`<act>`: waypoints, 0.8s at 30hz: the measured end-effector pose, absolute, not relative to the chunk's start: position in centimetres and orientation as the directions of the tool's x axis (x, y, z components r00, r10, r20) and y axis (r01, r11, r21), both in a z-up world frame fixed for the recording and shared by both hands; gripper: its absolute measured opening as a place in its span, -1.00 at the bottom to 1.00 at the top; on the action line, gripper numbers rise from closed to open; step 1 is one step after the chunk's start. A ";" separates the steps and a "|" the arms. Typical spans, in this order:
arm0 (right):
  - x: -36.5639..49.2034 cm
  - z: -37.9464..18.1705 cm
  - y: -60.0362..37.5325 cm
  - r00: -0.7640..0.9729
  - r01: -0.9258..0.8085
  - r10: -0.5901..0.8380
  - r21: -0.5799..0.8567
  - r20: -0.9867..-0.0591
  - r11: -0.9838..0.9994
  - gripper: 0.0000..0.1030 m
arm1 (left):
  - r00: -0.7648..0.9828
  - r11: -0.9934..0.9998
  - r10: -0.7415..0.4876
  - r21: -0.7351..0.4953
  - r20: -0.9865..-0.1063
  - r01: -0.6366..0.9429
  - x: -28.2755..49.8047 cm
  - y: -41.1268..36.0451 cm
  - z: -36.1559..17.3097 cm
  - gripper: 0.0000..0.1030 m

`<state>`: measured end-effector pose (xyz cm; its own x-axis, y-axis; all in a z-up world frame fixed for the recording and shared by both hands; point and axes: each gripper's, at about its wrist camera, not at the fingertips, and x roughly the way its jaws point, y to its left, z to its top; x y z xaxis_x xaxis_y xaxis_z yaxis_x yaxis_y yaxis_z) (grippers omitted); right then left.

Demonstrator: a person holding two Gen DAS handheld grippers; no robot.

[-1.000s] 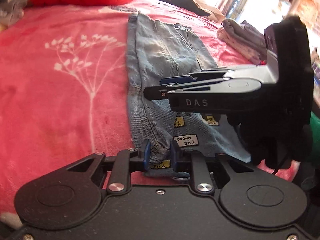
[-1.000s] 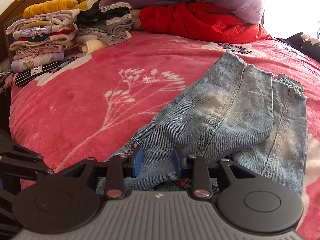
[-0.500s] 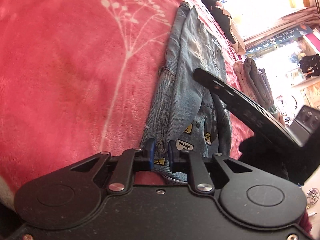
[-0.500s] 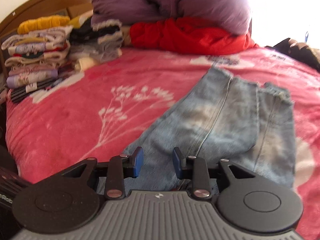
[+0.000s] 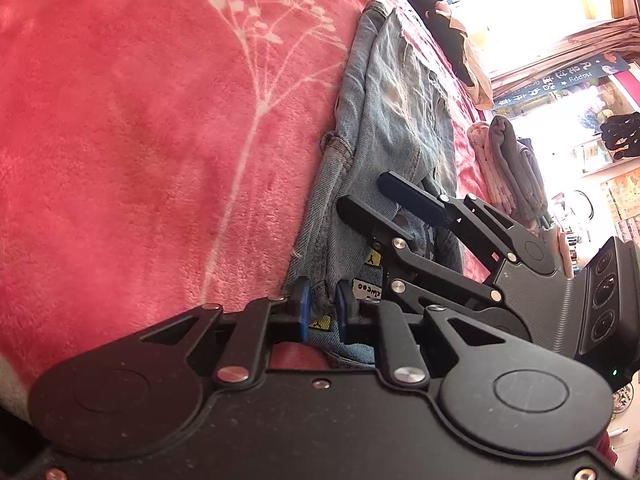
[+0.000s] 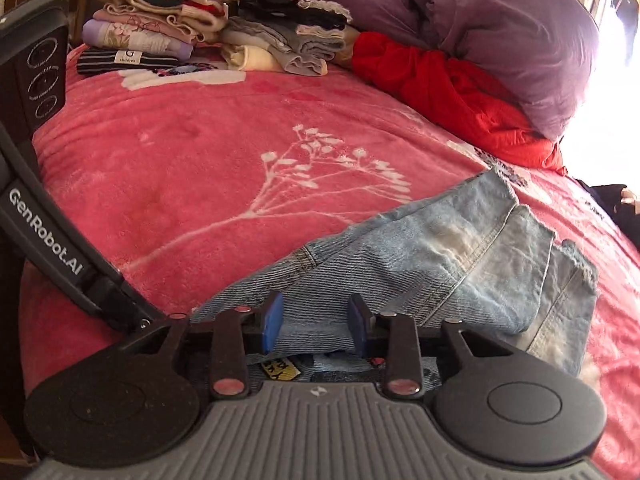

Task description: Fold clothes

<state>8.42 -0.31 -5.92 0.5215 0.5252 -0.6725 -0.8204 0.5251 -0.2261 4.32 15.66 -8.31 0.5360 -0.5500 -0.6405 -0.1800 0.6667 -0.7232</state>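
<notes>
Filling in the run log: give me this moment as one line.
left gripper: shut on jeans | right gripper: open over jeans | pink blanket

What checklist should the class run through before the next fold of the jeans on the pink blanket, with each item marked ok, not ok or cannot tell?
1. Left claw grips the denim: ok, its pads pinch the waist end of the jeans.
2. Right claw grips the denim: not ok, its jaws stand apart over the cloth.
3. Legs stacked evenly: not ok, the frayed hems sit offset.
4. Blanket beside the jeans free for folding: ok.
5. Folded piles out of the way: ok, they sit at the far edge.
6. Pockets emptied: cannot tell.
</notes>
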 end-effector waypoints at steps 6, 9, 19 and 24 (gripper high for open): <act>9.2 -3.8 -1.9 0.493 -0.794 0.564 -0.078 -0.663 0.603 -0.27 | 0.566 0.666 -0.567 -0.737 -0.598 -0.112 3.4 16.4 -6.6 -0.74; 9.1 -3.2 -4.5 0.532 -0.747 0.554 -0.046 -0.641 0.664 -0.27 | 0.632 0.659 -0.554 -0.750 -0.542 -0.066 2.9 16.9 -5.1 -0.74; 8.4 -2.6 -14.7 0.641 -0.506 0.519 0.197 -0.565 0.839 -0.19 | 0.727 0.740 -0.422 -0.670 -0.542 -0.070 3.9 16.5 -4.1 0.11; 7.1 -6.1 -21.5 0.651 -0.256 0.534 0.506 -0.540 0.823 -0.08 | 0.680 0.731 -0.424 -0.669 -0.598 -0.132 4.0 16.7 -5.8 0.13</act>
<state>7.11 -21.48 -6.08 0.6507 0.5341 -0.5397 -0.2560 0.8235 0.5063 4.04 16.74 -5.78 0.6798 -0.4245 -0.5981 -0.1320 0.7314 -0.6691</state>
